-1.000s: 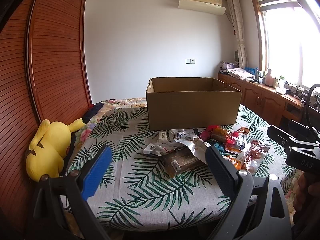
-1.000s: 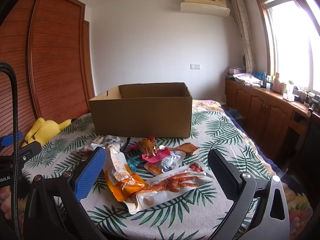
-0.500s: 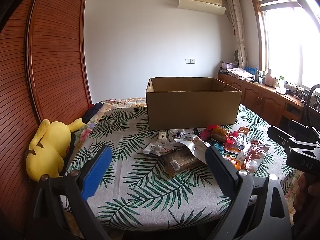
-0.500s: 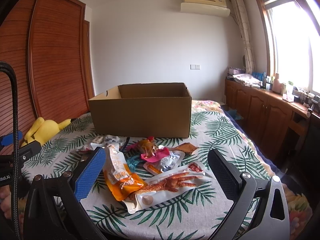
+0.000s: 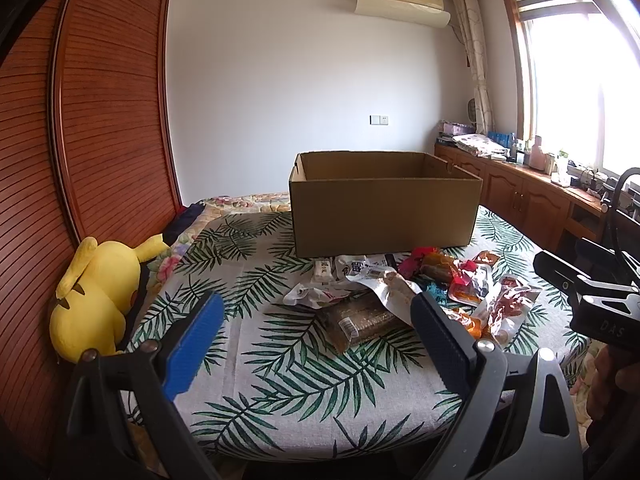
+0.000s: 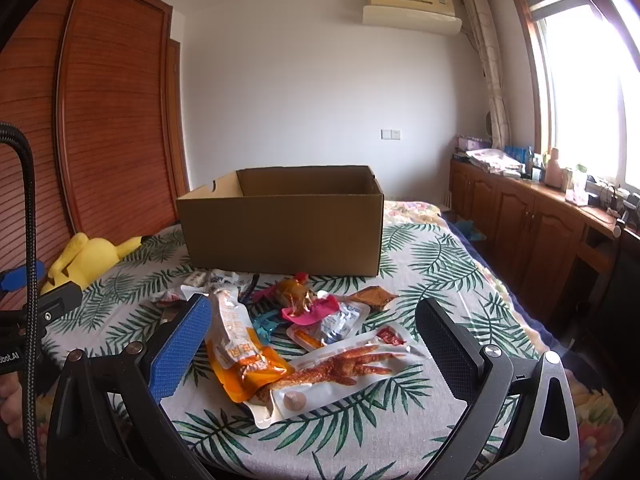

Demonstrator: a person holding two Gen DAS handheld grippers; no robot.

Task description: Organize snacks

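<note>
Nothing moved; chicken-foot pack (image 6: 340,372) long axis toward right, grippers spread.

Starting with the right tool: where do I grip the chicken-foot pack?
Take the chicken-foot pack by its near sealed corner, coming low from the front with the open right tool. It lies flat on the cloth, its far left edge tucked under the orange pouch; that thin rim is free.

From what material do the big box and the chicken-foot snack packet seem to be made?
The box looks like plain brown corrugated cardboard with a matte finish: flat dull walls and folded top edges. The chicken-foot packet seems to be clear glossy plastic film, probably vacuum-sealed: it shines, and the food shows through.
</note>
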